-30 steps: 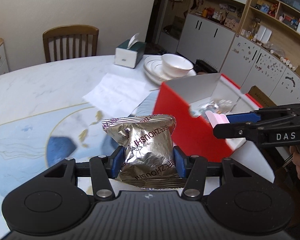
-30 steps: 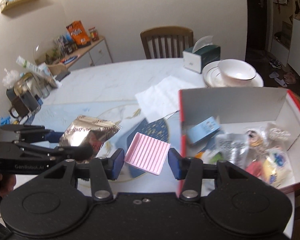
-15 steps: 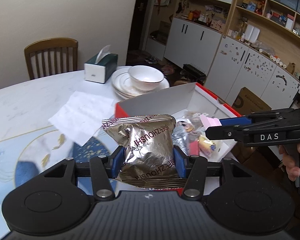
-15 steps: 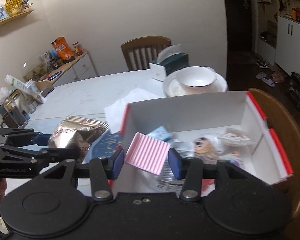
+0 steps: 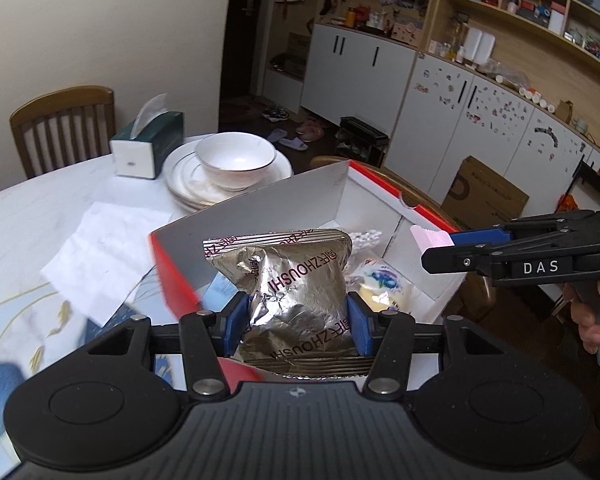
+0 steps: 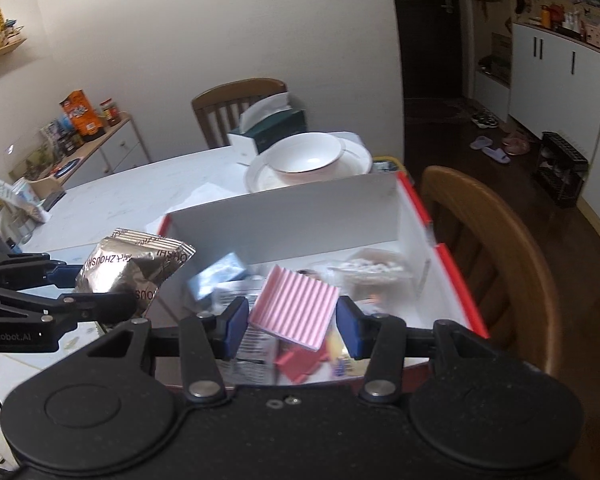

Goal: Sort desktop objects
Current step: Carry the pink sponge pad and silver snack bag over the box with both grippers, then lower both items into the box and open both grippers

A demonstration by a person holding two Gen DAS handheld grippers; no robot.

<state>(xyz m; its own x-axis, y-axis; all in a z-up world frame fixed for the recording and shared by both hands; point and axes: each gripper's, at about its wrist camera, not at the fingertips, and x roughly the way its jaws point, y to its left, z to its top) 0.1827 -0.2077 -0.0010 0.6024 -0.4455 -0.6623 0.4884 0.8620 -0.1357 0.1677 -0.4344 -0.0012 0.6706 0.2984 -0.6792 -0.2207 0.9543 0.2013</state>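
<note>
My left gripper [image 5: 298, 322] is shut on a silver foil snack bag [image 5: 292, 280] and holds it over the near left corner of the red box with white inside [image 5: 260, 216]. The bag also shows in the right wrist view [image 6: 128, 268]. My right gripper [image 6: 292, 322] is shut on a pink ribbed pad [image 6: 294, 304] and holds it above the red box [image 6: 300, 216], over several small packets in it. In the left wrist view the right gripper [image 5: 440, 246] holds the pink pad [image 5: 430, 237] over the box's right side.
A white bowl on stacked plates [image 5: 236, 160] and a green tissue box [image 5: 148, 146] stand behind the red box. A white paper sheet [image 5: 100, 248] lies left of it. A wooden chair [image 6: 496, 256] stands against the box's right side.
Both grippers moved right with their loads, from over the table beside the box to over the inside of the box. Both grips are unchanged.
</note>
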